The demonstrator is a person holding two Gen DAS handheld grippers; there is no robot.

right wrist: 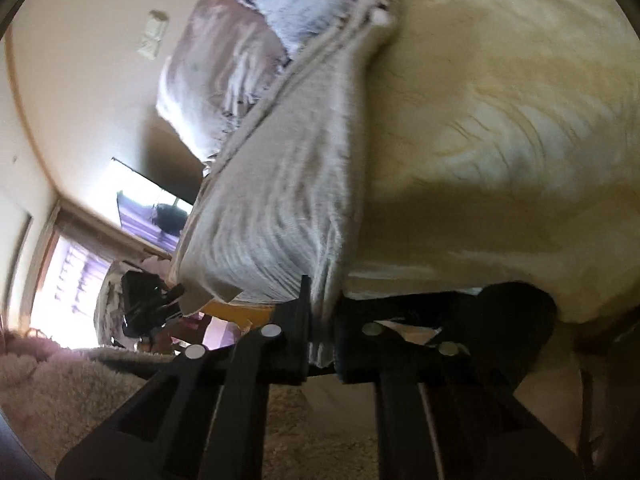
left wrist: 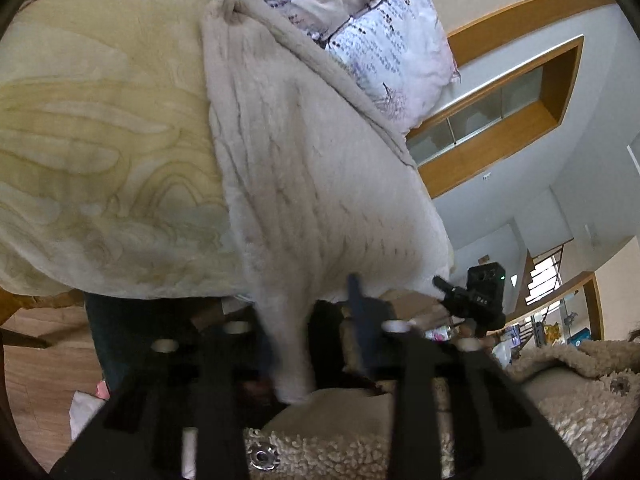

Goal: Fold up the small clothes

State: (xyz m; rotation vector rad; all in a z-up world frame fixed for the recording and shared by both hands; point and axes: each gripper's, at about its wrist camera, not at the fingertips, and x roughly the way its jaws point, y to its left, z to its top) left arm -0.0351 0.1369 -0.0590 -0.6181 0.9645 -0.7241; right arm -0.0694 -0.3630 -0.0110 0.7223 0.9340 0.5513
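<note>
A pale grey ribbed fleece garment [left wrist: 304, 160] stretches from the bed toward me, lifted at its near edge. My left gripper [left wrist: 316, 320] is shut on one near corner of it. In the right wrist view the same garment [right wrist: 280, 200] hangs in a taut band, and my right gripper [right wrist: 322, 320] is shut on its other near corner. The right gripper [left wrist: 476, 296] also shows in the left wrist view, at the garment's right edge. The left gripper [right wrist: 152, 300] shows in the right wrist view at the lower left. The garment's far end lies bunched on the bed [left wrist: 232, 4].
A cream patterned blanket [left wrist: 92, 152] covers the bed. A floral quilt [left wrist: 384, 40] lies at the far end. A fuzzy beige coat with snap buttons [left wrist: 580, 400] sits close below the grippers. Wood floor [left wrist: 40, 380] lies left of the bed.
</note>
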